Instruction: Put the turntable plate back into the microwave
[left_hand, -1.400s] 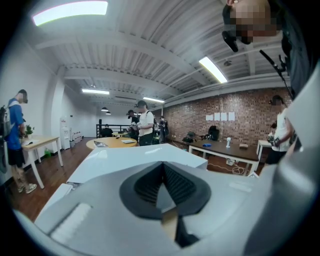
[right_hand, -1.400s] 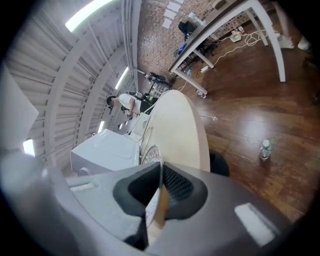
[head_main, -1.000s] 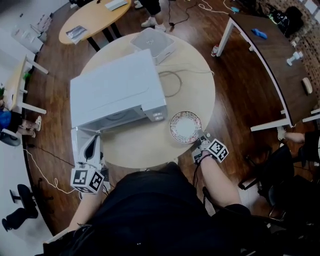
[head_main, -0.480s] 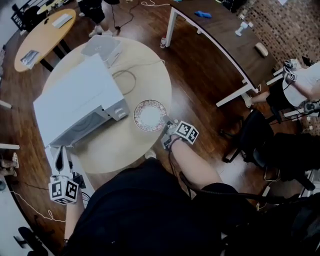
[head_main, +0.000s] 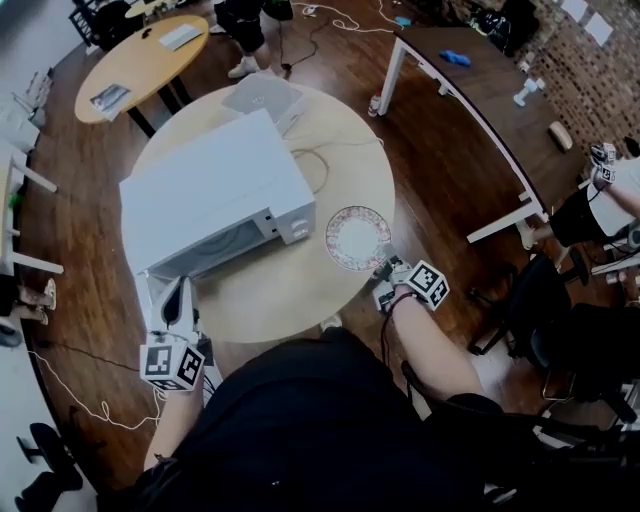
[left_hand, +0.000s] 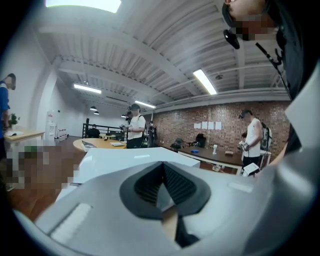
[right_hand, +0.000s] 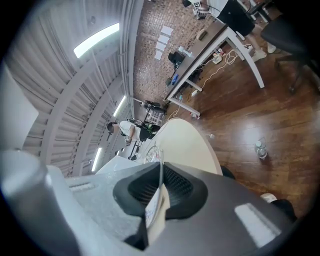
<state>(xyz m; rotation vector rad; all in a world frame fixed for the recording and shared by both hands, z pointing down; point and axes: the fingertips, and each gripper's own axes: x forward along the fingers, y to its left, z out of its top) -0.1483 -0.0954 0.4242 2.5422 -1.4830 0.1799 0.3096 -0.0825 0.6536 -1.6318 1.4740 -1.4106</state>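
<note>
The fingers (right_hand: 182, 189) of the right gripper (head_main: 385, 272) were clamped on the rim of the turntable plate (head_main: 357, 238), which was over the surface (head_main: 290, 290) right of centre. The fingers (left_hand: 142, 185) of the left gripper (head_main: 178, 300) appeared closed on the microwave door (head_main: 158, 292) at lower left. Judged step: carrying. The next move calls for taking the plate leftward, level, into the microwave (head_main: 215, 195).

My right gripper (head_main: 381, 272) has raised the turntable plate (head_main: 357, 238) a little above the worktop (head_main: 290, 290).
</note>
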